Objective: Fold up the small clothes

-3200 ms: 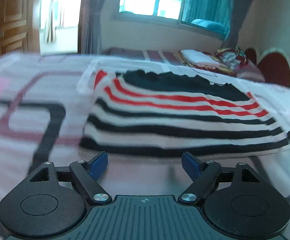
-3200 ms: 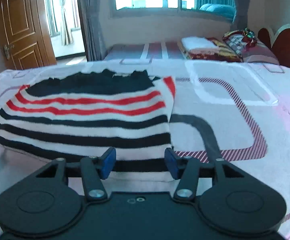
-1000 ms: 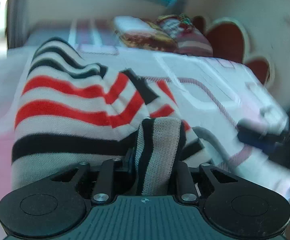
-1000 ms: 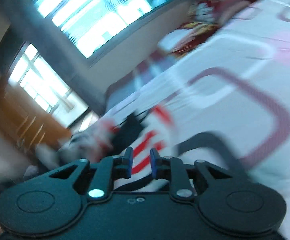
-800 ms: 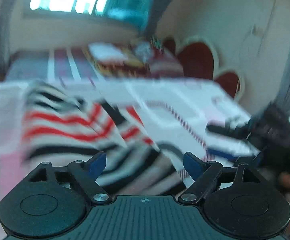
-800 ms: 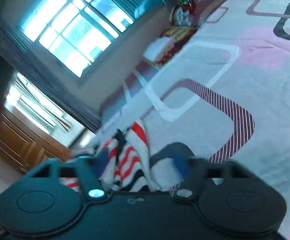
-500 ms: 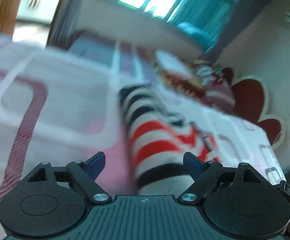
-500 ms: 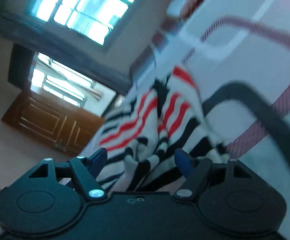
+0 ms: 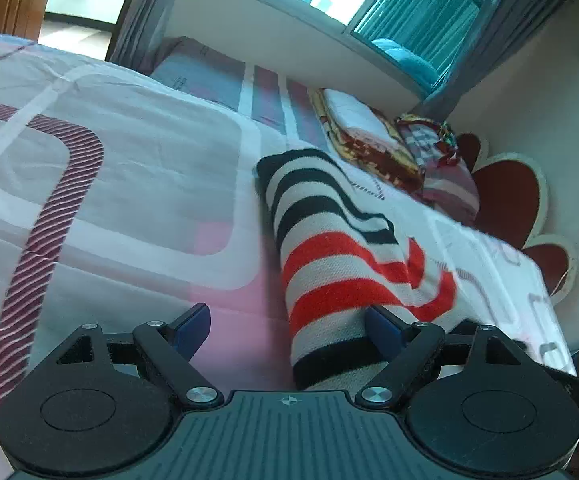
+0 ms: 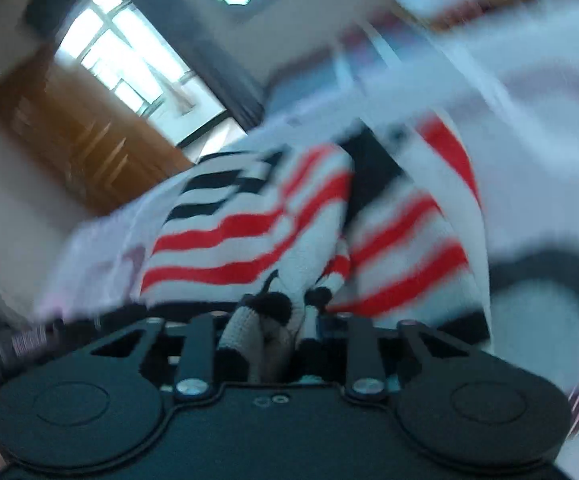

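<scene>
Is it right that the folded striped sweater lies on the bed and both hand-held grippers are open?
Not quite. The left hand-held gripper is open over the sweater on the bed, but the right wrist view shows the right hand-held gripper, whose jaws have just been closing, shut on a bunch of the knit.

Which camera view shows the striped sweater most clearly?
The left wrist view: the striped sweater lies sharp there, folded lengthwise on the bed. The right wrist view shows it blurred, bunched close to the camera.
</scene>
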Demonstrator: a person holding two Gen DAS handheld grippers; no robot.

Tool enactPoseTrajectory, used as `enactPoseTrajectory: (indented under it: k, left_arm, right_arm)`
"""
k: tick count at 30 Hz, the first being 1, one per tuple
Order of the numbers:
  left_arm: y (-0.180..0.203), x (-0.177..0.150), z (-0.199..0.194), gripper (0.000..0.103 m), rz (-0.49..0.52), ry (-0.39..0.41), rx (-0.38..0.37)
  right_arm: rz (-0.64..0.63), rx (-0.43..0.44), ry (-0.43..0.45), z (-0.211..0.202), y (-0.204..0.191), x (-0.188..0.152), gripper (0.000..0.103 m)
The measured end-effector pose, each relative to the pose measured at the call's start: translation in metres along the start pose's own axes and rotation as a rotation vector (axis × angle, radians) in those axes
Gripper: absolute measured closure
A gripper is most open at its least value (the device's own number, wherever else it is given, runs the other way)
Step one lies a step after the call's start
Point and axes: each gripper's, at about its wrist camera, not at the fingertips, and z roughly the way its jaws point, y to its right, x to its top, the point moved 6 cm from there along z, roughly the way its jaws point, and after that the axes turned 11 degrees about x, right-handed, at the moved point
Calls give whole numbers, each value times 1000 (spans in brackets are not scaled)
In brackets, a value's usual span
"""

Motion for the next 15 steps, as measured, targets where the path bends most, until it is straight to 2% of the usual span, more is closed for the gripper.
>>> enactPoseTrajectory:
  k: [3,5,7,10,12,15]
  left_arm:
    - [13,-2,2,19,1,-14,-30]
    - [31,-5,1,19,65,-3,-16]
    - [47,-12,6,19,129,-13,22]
    - [62,-27,18,18,197,-39,51]
    - [63,-31,21,15,171,-42,48]
    - [63,-26,15,15,168,-43,52]
  right_arm:
    - [-221,-73,58,-22,-30,12,79]
    - [-255,-95,93,-38,-33,18,79]
    - [-227,-114,105,-49,-22,18,79]
    - [-120,-176,63,-44,19,-5,79]
    - [-1,-170,47,-27,48,-18,79]
    - [26,-158,83,-32,47,-20,79]
